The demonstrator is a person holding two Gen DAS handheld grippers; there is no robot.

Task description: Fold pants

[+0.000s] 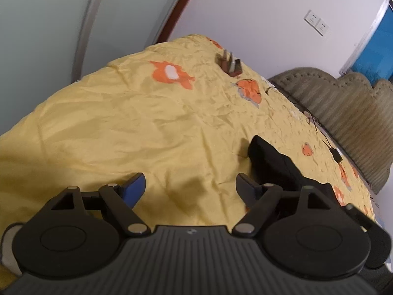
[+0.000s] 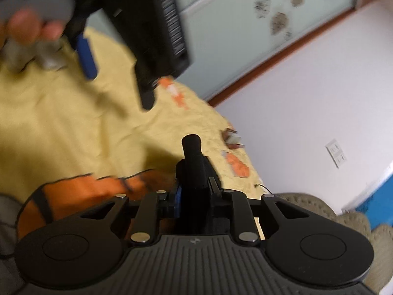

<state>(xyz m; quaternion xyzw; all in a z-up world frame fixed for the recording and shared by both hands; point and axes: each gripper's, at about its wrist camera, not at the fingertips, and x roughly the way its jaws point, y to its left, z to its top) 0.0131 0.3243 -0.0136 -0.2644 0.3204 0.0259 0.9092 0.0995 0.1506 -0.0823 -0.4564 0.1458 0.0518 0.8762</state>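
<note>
Yellow bedspread (image 1: 122, 123), black pants (image 2: 194, 167) between right claw (image 2: 194, 189)

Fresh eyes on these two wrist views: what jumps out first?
The wrinkled yellow bedspread with orange flowers fills both views. The right gripper is clamped on a bunched fold of black fabric pants, which trail across the bedspread's right side. The left gripper hangs open over bare bedspread.
</note>
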